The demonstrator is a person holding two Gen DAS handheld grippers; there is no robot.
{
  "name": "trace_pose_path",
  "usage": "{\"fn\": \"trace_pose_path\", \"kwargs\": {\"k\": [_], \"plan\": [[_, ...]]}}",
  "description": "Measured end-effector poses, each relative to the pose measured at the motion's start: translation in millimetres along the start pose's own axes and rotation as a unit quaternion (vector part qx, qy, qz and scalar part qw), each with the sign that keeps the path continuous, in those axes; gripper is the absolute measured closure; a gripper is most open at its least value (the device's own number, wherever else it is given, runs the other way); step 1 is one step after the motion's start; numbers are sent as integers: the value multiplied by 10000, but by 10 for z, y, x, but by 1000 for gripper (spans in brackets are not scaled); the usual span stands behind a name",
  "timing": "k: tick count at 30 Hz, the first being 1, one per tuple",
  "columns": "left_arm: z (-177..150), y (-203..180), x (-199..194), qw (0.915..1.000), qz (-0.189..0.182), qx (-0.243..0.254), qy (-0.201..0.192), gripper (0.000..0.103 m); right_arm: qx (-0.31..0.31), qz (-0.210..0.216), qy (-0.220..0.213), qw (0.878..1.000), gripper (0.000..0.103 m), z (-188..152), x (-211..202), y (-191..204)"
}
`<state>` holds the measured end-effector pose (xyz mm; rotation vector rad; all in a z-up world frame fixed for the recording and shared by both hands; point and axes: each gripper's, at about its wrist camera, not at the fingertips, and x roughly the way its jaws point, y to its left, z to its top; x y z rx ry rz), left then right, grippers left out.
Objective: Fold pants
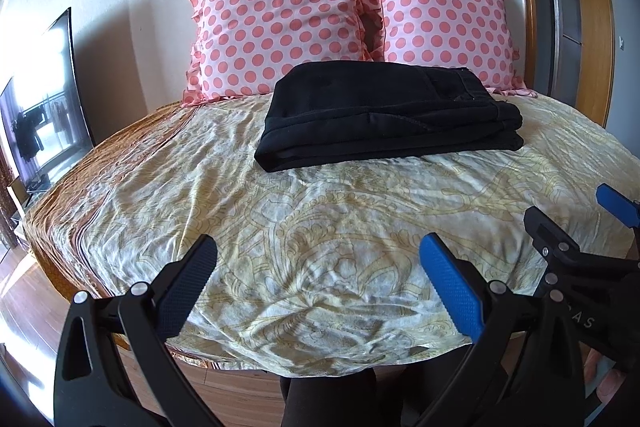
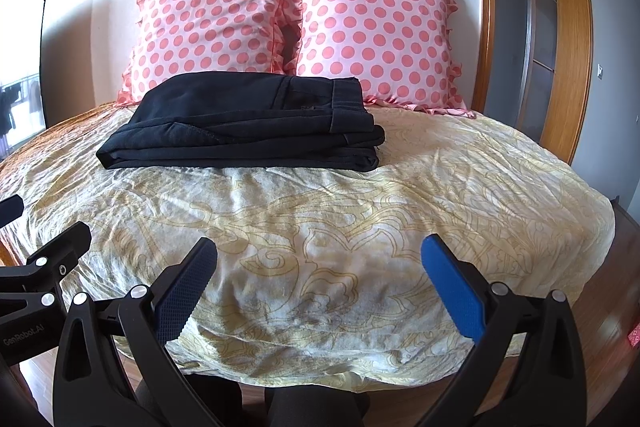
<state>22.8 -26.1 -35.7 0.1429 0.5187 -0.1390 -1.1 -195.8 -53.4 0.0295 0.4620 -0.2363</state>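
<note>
Near the far edge of the bed [image 1: 360, 227], just in front of the pillows, lies the pair of black cloth pants [image 1: 384, 119], folded into a flat rectangular stack of several layers. Its waistband end points toward the right side of the bed, and the rounded fold is at the left. The stack rests on the pale yellow bedspread with a gold ornamental pattern [image 2: 360, 227], which is wrinkled over the whole surface.

Behind the pants, two pink pillows with coral polka dots and ruffled borders [image 1: 280, 19] lean upright against the wall at the head edge of the bed. The back edge of the stack is close to them; I cannot tell if it touches.

Both grippers hover over the near edge of the bed, well apart from the pants. The left gripper [image 1: 316, 283] has its two black fingers spread wide, with nothing between the blue pads. The right gripper [image 2: 318, 283] is also spread wide and holds nothing. They are side by side, and each one shows at the edge of the other's view.

At the left side a dark flat screen [image 1: 48, 99] stands on the floor beside the bed.
</note>
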Motion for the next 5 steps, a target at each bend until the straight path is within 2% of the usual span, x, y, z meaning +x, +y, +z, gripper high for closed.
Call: {"fn": "trace_pose_path", "kwargs": {"k": [5], "plan": [[3, 3, 15, 10000, -54, 7, 35, 2, 2, 1, 6, 10000, 1, 0, 0, -5]]}}
